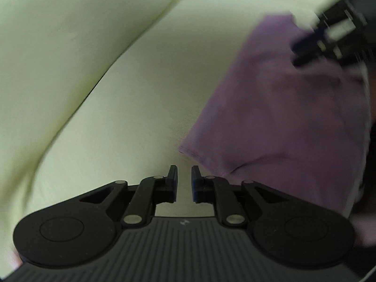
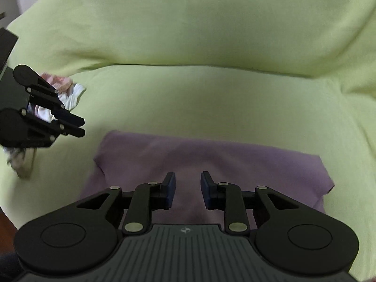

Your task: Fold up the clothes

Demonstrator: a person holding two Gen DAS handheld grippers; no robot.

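A purple garment [image 2: 211, 157] lies folded flat on a light green sheet [image 2: 188, 98]. My right gripper [image 2: 188, 178] hovers over its near part, jaws open with nothing between them. In the left wrist view the same purple garment [image 1: 282, 117] fills the right side. My left gripper [image 1: 184, 174] is over the bare sheet [image 1: 94, 94] just left of the garment's corner. Its jaws stand a narrow gap apart and hold nothing. The right wrist view shows the left gripper [image 2: 82, 125] at the far left, fingers nearly together. The right gripper [image 1: 298, 51] is a blur at the top right of the left wrist view.
A small heap of white and pink clothes [image 2: 70, 94] lies on the sheet behind the left gripper, and more crumpled cloth [image 2: 18, 162] lies below it. The sheet rises into a soft cushioned back [image 2: 188, 23] at the far side.
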